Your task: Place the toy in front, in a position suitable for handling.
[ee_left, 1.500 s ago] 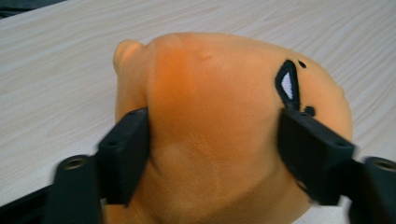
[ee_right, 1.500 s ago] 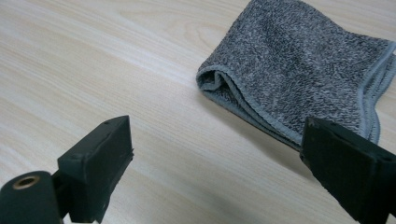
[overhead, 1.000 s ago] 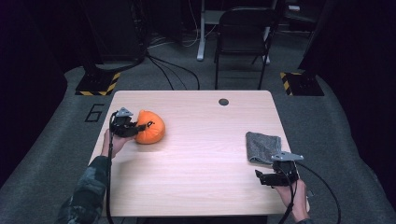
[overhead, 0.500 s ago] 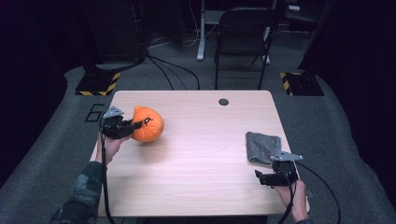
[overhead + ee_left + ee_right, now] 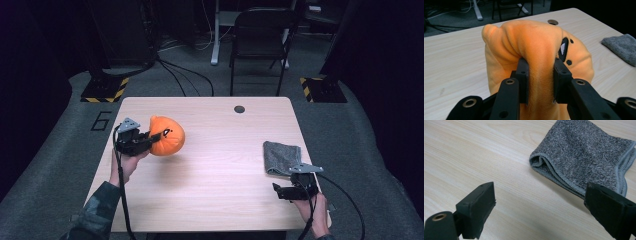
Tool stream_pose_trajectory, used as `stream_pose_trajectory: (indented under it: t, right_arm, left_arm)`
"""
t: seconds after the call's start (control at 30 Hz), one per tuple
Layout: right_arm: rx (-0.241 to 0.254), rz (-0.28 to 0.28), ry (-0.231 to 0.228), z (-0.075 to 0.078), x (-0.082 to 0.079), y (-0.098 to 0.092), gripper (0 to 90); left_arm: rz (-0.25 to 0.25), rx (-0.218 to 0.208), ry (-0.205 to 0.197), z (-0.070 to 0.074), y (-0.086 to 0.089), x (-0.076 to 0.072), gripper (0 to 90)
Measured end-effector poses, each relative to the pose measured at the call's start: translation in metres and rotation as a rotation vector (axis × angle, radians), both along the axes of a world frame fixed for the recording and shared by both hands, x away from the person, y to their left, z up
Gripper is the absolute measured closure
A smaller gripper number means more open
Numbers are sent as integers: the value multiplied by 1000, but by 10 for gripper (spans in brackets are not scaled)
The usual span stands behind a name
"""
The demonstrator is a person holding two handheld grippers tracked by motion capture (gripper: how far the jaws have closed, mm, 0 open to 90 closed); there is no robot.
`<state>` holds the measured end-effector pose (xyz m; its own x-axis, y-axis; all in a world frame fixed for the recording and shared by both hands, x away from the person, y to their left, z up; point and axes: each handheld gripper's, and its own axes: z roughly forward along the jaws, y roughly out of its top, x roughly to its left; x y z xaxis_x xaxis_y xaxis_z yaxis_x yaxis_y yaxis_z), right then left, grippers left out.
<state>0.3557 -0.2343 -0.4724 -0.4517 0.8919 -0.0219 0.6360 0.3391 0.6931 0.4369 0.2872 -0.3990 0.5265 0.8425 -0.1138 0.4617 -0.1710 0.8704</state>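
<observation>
1. Pumpkin plush point(image 5: 167, 135) sits clamped in your left gripper point(image 5: 150, 137), lifted just clear of the table point(image 5: 220, 200) near its left edge; a shadow lies beneath it.
2. Your left jaws pinch a fold of orange fabric, which bulges around the pads point(image 5: 523, 75). It looks soft and light, likely to sag or swing, so a deep pinch on a thick fold is the place to hold.
3. Bare wood spans the middle, giving you open room to carry.
4. Grey cloth point(image 5: 281, 156) lies folded near the right edge.
5. Your right gripper point(image 5: 291, 192) rests just beside the cloth, jaws wide apart, holding nothing.
</observation>
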Motion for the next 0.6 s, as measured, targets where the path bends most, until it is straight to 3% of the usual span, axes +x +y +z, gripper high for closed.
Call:
stream_pose_trajectory:
  t: [0.6]
  right_arm:
    - [-2, -6, 12, -1, 0, 1, 95]
  left_arm:
    - [23, -94, 20, -8, -44, -25, 708]
